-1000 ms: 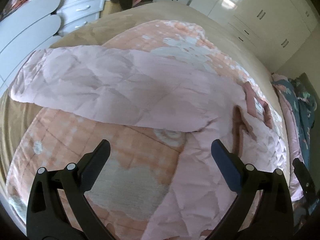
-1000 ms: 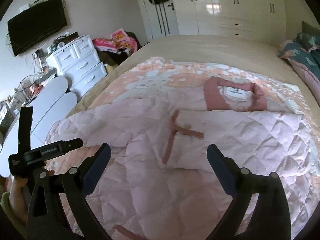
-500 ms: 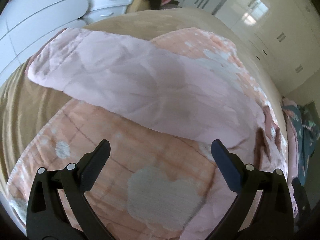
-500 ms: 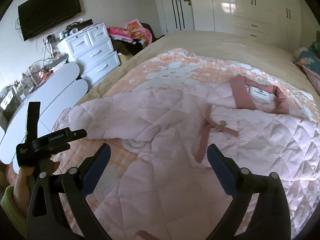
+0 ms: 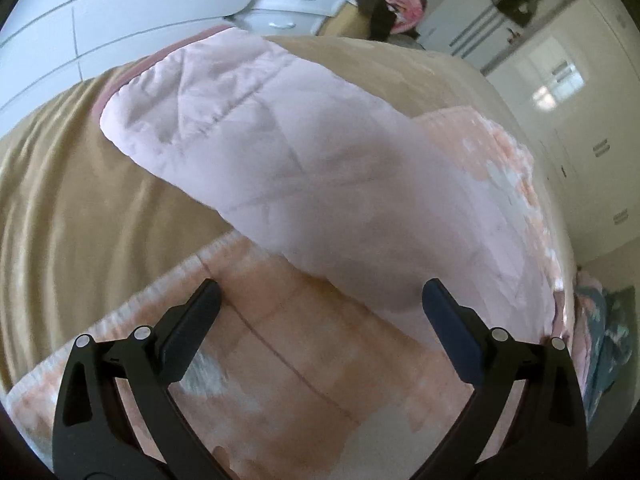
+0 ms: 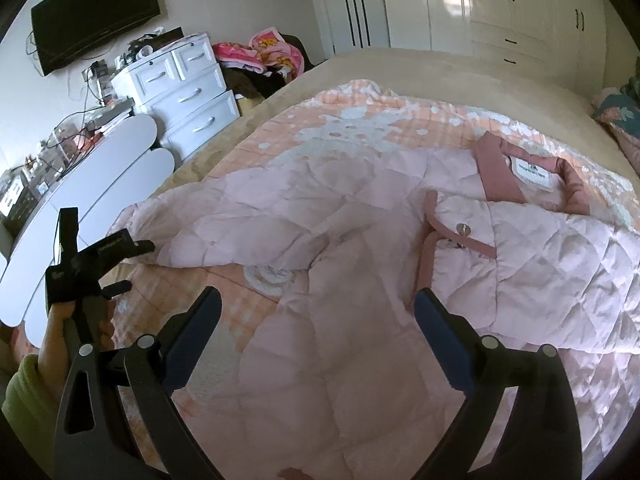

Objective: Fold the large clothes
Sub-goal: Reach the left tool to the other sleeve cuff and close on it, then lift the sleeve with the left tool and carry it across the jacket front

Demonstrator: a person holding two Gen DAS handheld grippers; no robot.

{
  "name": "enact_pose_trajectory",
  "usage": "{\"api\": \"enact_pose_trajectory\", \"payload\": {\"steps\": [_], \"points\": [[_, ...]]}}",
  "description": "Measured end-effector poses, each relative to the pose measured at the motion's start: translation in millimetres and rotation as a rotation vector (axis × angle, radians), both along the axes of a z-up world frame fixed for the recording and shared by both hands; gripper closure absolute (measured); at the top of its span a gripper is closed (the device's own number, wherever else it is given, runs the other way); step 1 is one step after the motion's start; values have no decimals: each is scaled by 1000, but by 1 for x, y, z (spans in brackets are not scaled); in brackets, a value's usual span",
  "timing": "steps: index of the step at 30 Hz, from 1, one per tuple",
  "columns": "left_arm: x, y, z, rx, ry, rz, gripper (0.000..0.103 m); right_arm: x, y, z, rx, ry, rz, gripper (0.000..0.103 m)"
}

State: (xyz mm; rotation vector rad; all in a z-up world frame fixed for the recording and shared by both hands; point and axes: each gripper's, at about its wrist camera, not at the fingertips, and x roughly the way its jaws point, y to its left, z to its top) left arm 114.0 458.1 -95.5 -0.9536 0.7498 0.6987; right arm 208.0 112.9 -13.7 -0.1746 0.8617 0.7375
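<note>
A pale pink quilted coat [image 6: 400, 280] lies spread on the bed, its dusty-rose collar [image 6: 532, 176] at the right. One sleeve [image 5: 280, 148] stretches out toward the bed's left edge, its cuff [image 5: 120, 80] over the tan sheet. My left gripper [image 5: 320, 300] hovers open just short of that sleeve, nothing between its fingers; in the right wrist view the left gripper [image 6: 124, 264] is held by a hand near the cuff. My right gripper [image 6: 316, 304] stands open above the coat's body, empty.
The coat rests on a peach patterned blanket [image 6: 352, 120] over a tan sheet [image 5: 80, 200]. White drawers [image 6: 188, 100] and a white rounded table [image 6: 80, 184] stand left of the bed. Wardrobes [image 6: 520, 8] line the far wall; a dark floral quilt [image 5: 608, 340] lies at the right.
My left gripper has swung left along the sleeve toward its cuff and come closer to it. The right gripper's view has shifted left, away from the collar. Both stayed open.
</note>
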Motion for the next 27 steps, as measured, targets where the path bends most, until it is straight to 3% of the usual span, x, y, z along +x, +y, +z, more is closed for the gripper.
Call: {"api": "enact_pose_trajectory", "payload": {"steps": [5,7,9,13,17,18,27], "points": [[5,16,-3,-1,-29,45,9,5,-6,-8,-10,10,-16,7],[7,23,-3,2,-30,68,14,9,-9,-10,-13,14,-25,7],[11,31,-3,1,-32,94,27,10,-12,-11,-14,16,-29,7],[20,38,0,21,-41,111,41,13,-18,-11,-18,13,-38,7],[18,33,13,79,-64,109,75,17,-26,-9,-10,8,-53,7],[18,32,16,87,-74,105,79,17,-27,-8,-10,7,-57,7],[17,5,79,210,-163,58,87,12,-51,6,54,8,-92,7]]}}
